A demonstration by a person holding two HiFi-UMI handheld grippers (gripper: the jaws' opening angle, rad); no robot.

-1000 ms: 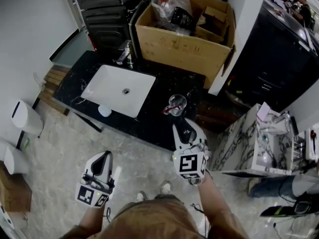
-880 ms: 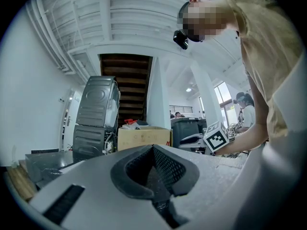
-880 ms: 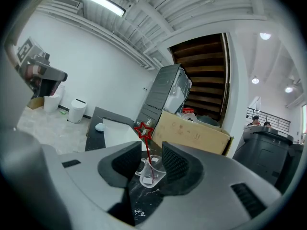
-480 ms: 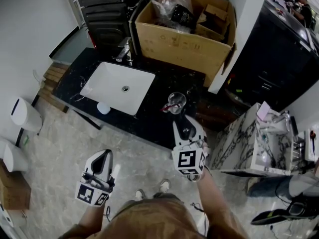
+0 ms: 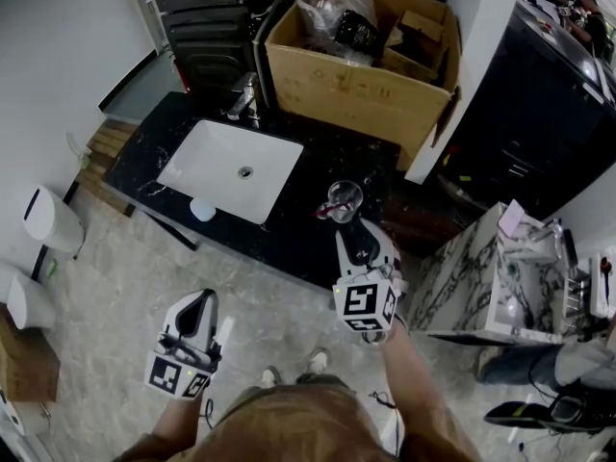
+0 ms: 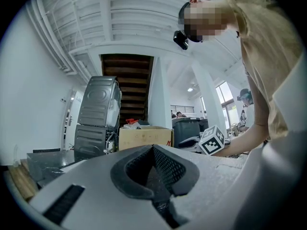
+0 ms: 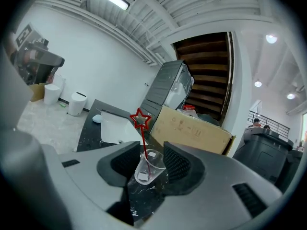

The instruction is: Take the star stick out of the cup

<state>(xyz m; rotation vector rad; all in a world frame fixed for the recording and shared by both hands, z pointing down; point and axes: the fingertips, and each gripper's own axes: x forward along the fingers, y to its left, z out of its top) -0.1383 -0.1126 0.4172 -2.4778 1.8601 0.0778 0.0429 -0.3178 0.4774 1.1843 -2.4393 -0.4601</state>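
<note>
Above the black counter (image 5: 289, 239), cardboard box (image 5: 356, 85) at its 12 o'clock, our right gripper (image 5: 352, 229) was opening its jaws wide, pads clear of the clear cup (image 5: 342, 200) at its 12 o'clock. The white sink (image 5: 231, 166) lay at the cup's 10 o'clock. The red star stick (image 7: 140, 119) stood in the cup. Our left gripper (image 5: 200, 301), at 7 o'clock, stayed off the counter, jaws together on nothing.

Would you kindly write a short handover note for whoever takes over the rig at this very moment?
Left gripper: shut, empty, over the floor.
Right gripper: jaws opening, gripping nothing, lined up on the clear plastic cup on the black marble counter.
Red star-topped stick: standing in the cup.
Done: nothing. Left: grip the stick, lift it out.
</note>
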